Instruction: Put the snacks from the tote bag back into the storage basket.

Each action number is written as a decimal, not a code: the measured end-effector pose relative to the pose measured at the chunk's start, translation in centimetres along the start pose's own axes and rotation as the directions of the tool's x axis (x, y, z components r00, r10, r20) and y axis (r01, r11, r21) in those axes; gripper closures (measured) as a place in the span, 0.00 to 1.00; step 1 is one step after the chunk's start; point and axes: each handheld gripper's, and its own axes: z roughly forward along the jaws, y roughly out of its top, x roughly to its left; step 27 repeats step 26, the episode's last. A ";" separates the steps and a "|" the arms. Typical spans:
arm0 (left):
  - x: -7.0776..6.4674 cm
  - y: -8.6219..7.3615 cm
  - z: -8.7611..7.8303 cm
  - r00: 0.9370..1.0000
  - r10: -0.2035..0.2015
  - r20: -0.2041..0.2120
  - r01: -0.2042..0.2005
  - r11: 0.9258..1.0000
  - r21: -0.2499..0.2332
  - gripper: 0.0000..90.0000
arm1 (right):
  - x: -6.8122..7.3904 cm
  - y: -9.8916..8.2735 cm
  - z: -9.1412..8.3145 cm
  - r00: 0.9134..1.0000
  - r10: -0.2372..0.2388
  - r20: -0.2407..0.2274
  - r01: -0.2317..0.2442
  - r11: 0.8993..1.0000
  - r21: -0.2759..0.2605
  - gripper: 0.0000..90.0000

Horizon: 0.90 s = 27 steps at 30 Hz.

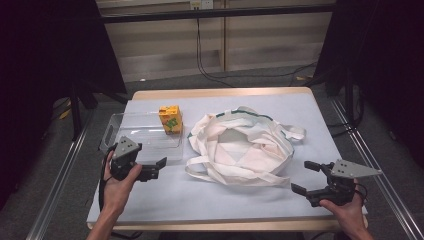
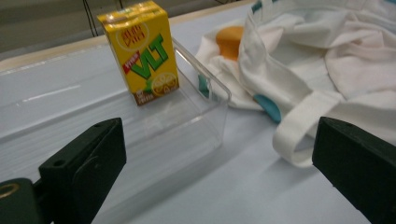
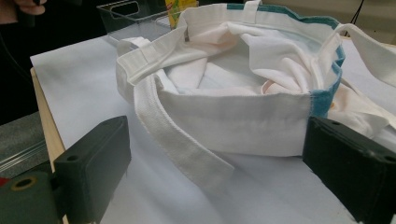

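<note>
– What is the room like from where you sit?

– I see a wooden table with a pale blue-grey sheet spread over most of its top. Its wood shows along the far edge. The floor under it is grey.

– And behind the table?

– A wall of light wooden panels. A dark bar runs across it near the top. A black cable hangs down the wall and trails over the floor.

– What about the sides?

– Both sides are very dark, like black curtains. A metal rail runs along the floor on the left, and another rail on the right. The light falls mostly on the table.
</note>
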 end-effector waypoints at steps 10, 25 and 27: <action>-2.0 -3.1 -1.8 1.000 -0.009 0.028 0.009 1.000 -0.009 0.04 | 0.1 0.0 0.0 1.000 0.000 0.005 0.000 1.000 0.004 0.09; -2.7 -7.3 -2.6 0.999 -0.052 -0.004 0.052 0.998 -0.039 0.03 | -0.4 -0.1 0.0 1.000 0.007 0.015 -0.007 1.000 0.014 0.09; -2.6 -7.3 -2.6 0.999 -0.039 -0.013 0.039 0.999 -0.038 0.02 | -0.5 -0.1 -0.1 1.000 0.001 0.017 -0.001 1.000 0.013 0.09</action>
